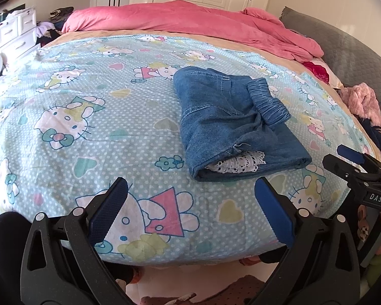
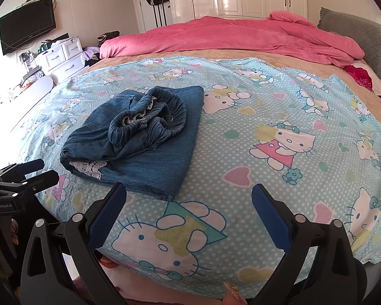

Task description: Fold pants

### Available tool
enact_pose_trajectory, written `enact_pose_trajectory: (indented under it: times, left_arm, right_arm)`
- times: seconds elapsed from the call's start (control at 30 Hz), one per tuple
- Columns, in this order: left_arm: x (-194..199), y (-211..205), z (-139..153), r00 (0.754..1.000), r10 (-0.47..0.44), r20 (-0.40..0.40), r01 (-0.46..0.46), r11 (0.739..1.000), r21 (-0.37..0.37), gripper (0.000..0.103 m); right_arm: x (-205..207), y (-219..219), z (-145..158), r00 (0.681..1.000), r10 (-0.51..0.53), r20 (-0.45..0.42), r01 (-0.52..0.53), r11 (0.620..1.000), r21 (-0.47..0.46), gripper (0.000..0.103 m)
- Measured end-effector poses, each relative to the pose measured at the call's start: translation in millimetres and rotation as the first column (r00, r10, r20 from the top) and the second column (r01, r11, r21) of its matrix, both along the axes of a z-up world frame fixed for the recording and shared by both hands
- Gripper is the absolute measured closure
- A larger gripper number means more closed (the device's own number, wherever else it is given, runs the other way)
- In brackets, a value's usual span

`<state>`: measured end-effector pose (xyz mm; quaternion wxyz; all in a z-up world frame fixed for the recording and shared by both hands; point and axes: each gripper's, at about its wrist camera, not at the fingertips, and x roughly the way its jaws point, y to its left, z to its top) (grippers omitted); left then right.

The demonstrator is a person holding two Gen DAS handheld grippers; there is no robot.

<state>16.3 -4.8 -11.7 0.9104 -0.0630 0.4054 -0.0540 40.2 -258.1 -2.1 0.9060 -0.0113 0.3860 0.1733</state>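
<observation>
The blue denim pants (image 1: 231, 122) lie folded in a compact bundle on the Hello Kitty sheet (image 1: 89, 117), with the elastic waistband on top and white lace showing at the near end. They also show in the right wrist view (image 2: 139, 137). My left gripper (image 1: 190, 203) is open and empty, held back near the bed's front edge, short of the pants. My right gripper (image 2: 189, 208) is open and empty, just in front of the bundle's near corner. The right gripper also shows at the right edge of the left wrist view (image 1: 353, 162); the left gripper shows at the left edge of the right wrist view (image 2: 30, 175).
A pink duvet (image 1: 190, 23) lies bunched across the far side of the bed. A grey pillow (image 1: 348, 50) and pink fluffy clothing (image 1: 363, 101) sit at the right. White drawers (image 2: 61, 58) and a wall TV (image 2: 25, 30) stand at the left, wardrobes behind.
</observation>
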Motion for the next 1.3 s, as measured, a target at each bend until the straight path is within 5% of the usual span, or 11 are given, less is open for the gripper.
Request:
enact_pose_trajectory:
  times: [1.3]
  left_arm:
    - [7.3,5.2,-8.0,0.996,0.051,-0.068,-0.048,0.998,0.047,0.009]
  right_arm:
    - [7.6,-7.7,-9.5,0.999,-0.042,-0.030,0.042,0.999,-0.013,0.004]
